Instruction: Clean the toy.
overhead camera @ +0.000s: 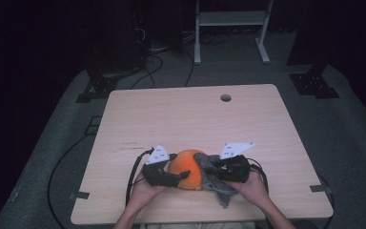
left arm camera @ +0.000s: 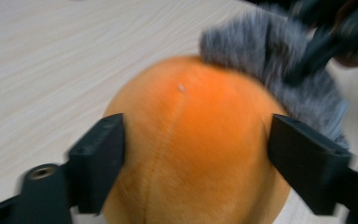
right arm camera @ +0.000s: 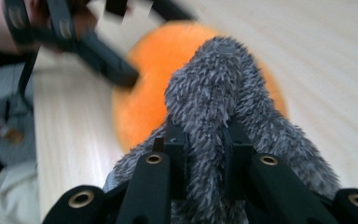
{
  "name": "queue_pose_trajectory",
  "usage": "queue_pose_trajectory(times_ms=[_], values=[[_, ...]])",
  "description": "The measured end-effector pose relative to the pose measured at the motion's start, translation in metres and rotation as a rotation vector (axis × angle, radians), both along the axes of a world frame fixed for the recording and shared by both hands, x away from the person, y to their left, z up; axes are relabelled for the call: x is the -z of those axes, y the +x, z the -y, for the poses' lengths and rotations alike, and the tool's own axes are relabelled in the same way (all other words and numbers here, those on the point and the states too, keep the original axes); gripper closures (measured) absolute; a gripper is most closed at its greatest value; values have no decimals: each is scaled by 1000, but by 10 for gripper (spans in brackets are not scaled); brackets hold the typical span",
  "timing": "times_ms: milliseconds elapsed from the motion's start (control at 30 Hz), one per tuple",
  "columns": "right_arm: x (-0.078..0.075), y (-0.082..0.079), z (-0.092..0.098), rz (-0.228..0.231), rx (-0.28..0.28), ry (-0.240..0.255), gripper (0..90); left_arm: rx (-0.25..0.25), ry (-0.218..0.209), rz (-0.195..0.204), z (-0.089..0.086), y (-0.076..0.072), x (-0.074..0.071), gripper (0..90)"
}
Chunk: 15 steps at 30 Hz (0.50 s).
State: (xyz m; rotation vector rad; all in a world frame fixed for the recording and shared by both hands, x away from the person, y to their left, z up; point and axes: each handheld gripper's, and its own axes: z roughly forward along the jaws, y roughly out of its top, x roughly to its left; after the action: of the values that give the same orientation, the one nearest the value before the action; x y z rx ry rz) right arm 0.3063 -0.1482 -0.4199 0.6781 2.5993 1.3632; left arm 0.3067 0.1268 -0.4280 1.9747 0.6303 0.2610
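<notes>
A round orange plush ball [overhead camera: 186,167] lies near the table's front edge, with a grey furry cloth [overhead camera: 215,185] draped against its right side. My left gripper [left arm camera: 196,133] is open; its jaws stand one at each side of the orange ball [left arm camera: 191,140] without squeezing it. Beyond the ball, the grey cloth [left arm camera: 270,51] hangs over its far top. My right gripper [right arm camera: 205,135] is shut on a fold of the grey cloth [right arm camera: 214,79], which stands up between its jaws in front of the orange ball [right arm camera: 144,107]. From above, the left gripper [overhead camera: 178,177] and right gripper [overhead camera: 210,167] flank the ball.
The light wooden table [overhead camera: 190,114] has a round cable hole [overhead camera: 226,98] near its far edge. Two hands come in over the front edge. Cables trail from both grippers. Beyond the table are a dark floor, cables and a white frame [overhead camera: 231,28].
</notes>
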Motion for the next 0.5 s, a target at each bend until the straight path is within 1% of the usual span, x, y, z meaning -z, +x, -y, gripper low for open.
queue_pose_trajectory(times_ms=[33, 67, 100, 133, 167, 200, 233, 300, 333, 367, 400, 433, 467, 500], values=[[1, -3, 1, -5, -26, -7, 753, 0, -13, -2, 0, 2, -1, 128], [1, -3, 1, -5, -26, -7, 753, 0, -13, -2, 0, 2, -1, 90], [0, -8, 1, -13, -60, 1, 752, 10, -8, -31, 3, 6, -1, 102], [-1, -9, 0, -1, -57, -3, 752, 10, -8, -31, 3, 6, -1, 138], [-1, -10, -1, 8, -49, -10, 752, 8, 17, -25, 4, 6, 3, 177], [-1, -10, -1, 8, -49, -10, 752, 8, 17, -25, 4, 6, 3, 225], [1, -8, 2, -2, -40, -14, 754, 17, 29, -25, 0, 6, 5, 243], [5, -6, 8, -26, -22, -41, 754, 22, 18, -39, -5, 6, 6, 264], [5, -6, 8, -26, -22, -41, 754, 22, 18, -39, -5, 6, 6, 268], [10, -5, 14, -52, -1, -59, 754, 32, 15, -43, -7, 6, 7, 273], [9, -5, 16, -58, 4, -49, 754, 36, 19, -34, -6, 5, 7, 275], [7, -5, 17, -55, 6, -22, 754, 36, 19, -34, -6, 5, 7, 278], [7, -5, 17, -55, 6, -22, 754, 38, 19, -31, -5, 5, 7, 278], [-2, -5, 15, -36, 12, 36, 754, 49, 21, -22, -3, 4, 8, 280]])
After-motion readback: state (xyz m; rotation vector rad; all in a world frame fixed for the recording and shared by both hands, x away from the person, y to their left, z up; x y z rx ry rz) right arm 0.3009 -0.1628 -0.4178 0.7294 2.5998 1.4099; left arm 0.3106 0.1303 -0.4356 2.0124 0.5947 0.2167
